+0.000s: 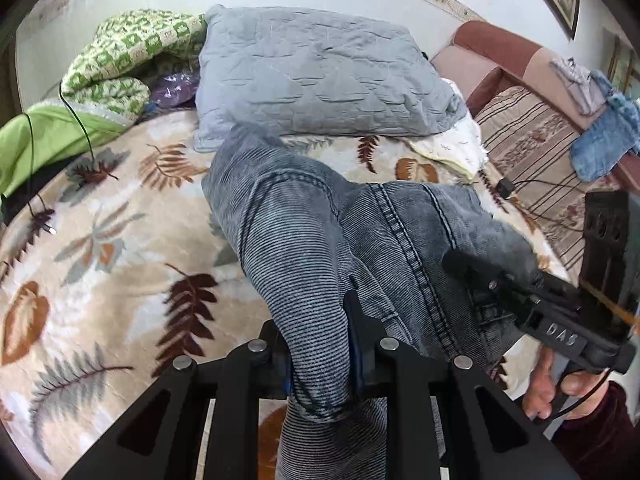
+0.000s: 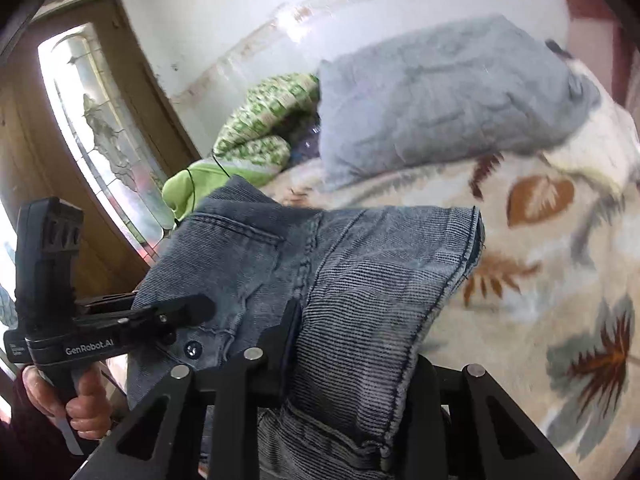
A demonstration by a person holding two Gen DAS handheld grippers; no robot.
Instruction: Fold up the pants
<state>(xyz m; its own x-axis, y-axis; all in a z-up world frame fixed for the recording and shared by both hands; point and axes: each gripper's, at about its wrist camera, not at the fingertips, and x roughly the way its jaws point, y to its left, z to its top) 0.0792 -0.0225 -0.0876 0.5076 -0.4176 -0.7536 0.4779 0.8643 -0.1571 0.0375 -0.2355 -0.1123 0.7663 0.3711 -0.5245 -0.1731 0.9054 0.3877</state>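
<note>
Grey-blue denim pants [image 1: 320, 232] hang lifted over the leaf-patterned bed blanket [image 1: 120, 240]. My left gripper [image 1: 324, 344] is shut on a bunched fold of the pants. My right gripper [image 1: 472, 268] shows at the right of the left wrist view, shut on the pants' other side. In the right wrist view the pants [image 2: 360, 264] drape over my right gripper [image 2: 316, 320], which pinches the fabric near a seam. The left gripper [image 2: 192, 312] shows at left there, clamped on the waist area near a rivet. The lower ends of the pants are hidden below both views.
A grey quilted pillow [image 1: 320, 76] lies at the head of the bed, with a green-and-white quilt [image 1: 132, 56] and a lime blanket [image 1: 36, 140] to its left. A black cable [image 1: 80, 128] crosses the blanket. A striped sofa [image 1: 540, 148] with clothes stands right. A wooden door [image 2: 80, 120] is left.
</note>
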